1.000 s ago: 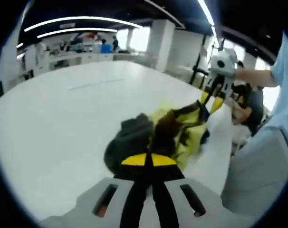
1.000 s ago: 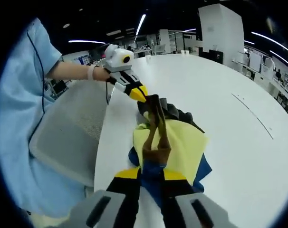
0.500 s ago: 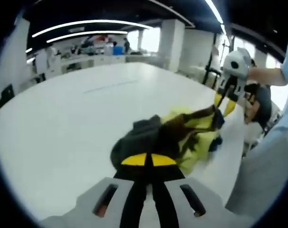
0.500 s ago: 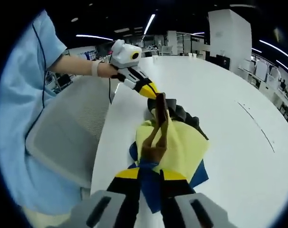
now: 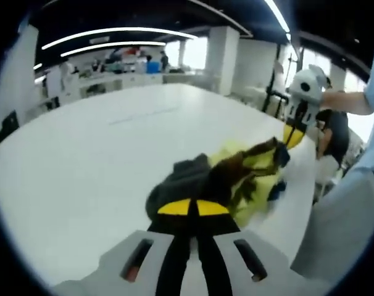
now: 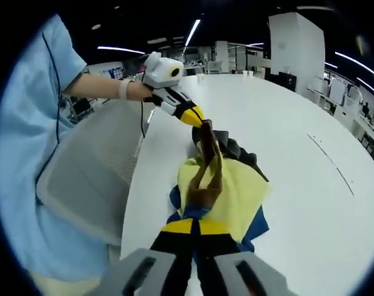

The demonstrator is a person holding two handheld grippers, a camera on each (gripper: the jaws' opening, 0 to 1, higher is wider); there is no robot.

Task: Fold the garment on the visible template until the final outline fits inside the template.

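In the left gripper view, the left gripper (image 5: 192,208) has its yellow-tipped jaws pressed together with only a thin dark line between them, pinched on the dark grey edge of the garment (image 5: 236,176) that bunches up right in front of the tips. Beyond that grey fold the cloth runs on in brown and yellow, with a bit of blue low down on the far side, stretched toward the right gripper (image 5: 291,137) at the upper right, whose yellow tips meet the far end of the cloth.

In the right gripper view, the right gripper (image 6: 198,227) is likewise clamped on the garment (image 6: 233,191) — a brown strip rises from between its closed tips, with yellow cloth spread just ahead and to the right and blue beneath. The strip leads up to the left gripper (image 6: 196,117), held in a hand (image 6: 132,90), its tips touching the cloth.

The garment lies heaped on the white table (image 6: 310,185), near its edge, beside a grey mesh chair (image 6: 88,179).
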